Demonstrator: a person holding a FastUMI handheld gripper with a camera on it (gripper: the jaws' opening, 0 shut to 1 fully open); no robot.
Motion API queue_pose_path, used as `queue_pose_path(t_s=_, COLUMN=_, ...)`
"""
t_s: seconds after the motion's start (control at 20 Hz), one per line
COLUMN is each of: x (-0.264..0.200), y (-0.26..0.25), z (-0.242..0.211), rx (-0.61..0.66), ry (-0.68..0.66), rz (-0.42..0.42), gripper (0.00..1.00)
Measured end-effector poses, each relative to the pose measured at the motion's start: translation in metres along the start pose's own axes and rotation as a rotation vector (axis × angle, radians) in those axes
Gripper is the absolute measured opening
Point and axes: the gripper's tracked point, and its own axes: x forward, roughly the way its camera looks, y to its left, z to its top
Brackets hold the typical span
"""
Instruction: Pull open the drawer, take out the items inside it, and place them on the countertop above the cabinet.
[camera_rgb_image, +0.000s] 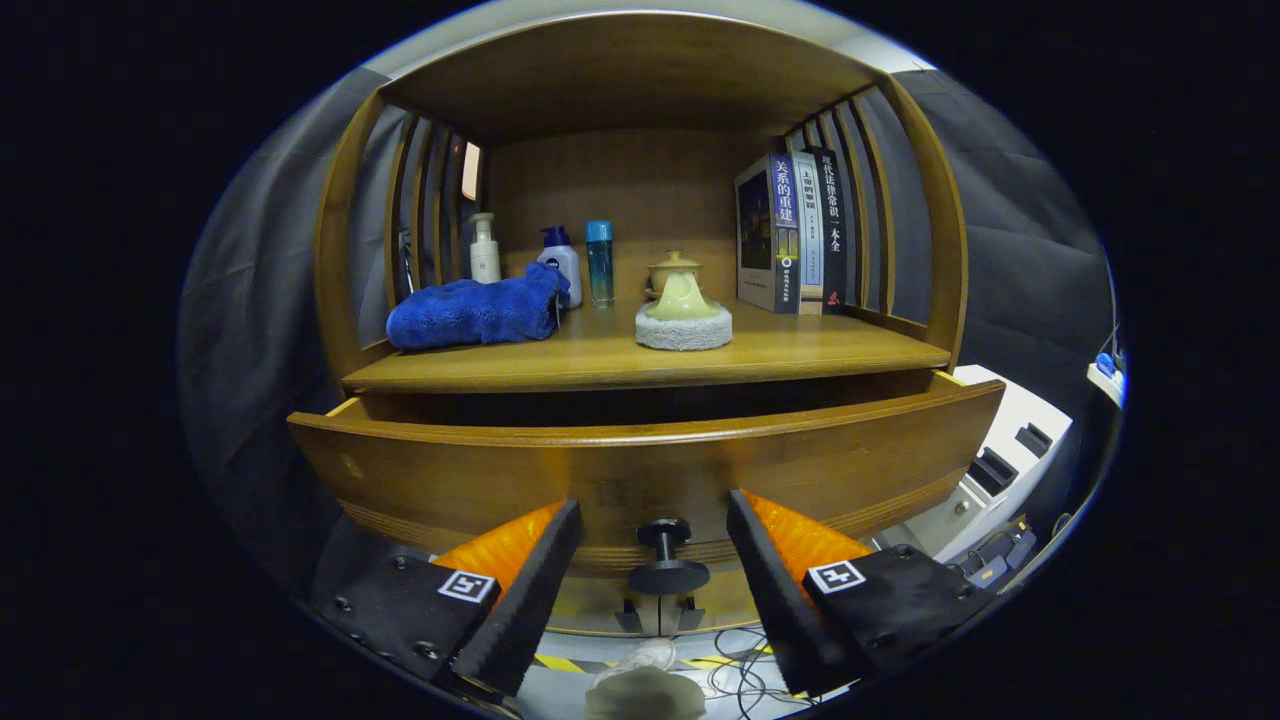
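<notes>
The drawer (640, 470) stands pulled out under the bench (640, 362), and its front wall hides the inside, so I cannot tell what items lie there. The gripper (655, 545) hangs low before the drawer front with its jaws spread wide, pinching nothing; the black knob (664, 552) sits free between them. I judge the pulling is done and the gripper must rise over the front edge to reach in. On the bench, the blue towel (475, 312) lies at 10 o'clock from the knob, the bottles (560, 262) behind it, the scrubber (683, 318) at 12 o'clock, the books (792, 232) at 1 o'clock. Open room stays along the bench's front edge, between towel and scrubber.
</notes>
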Motion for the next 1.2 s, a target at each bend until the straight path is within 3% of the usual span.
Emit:
queue_pose_path(t_s=0.7, x=0.048, y=-0.004, z=0.014, rx=0.021, ry=-0.027, rz=0.016, gripper=0.98)
queue_pose_path(t_s=1.2, x=0.05, y=-0.003, z=0.017, rx=0.019, ry=-0.06, rz=0.015, gripper=0.98)
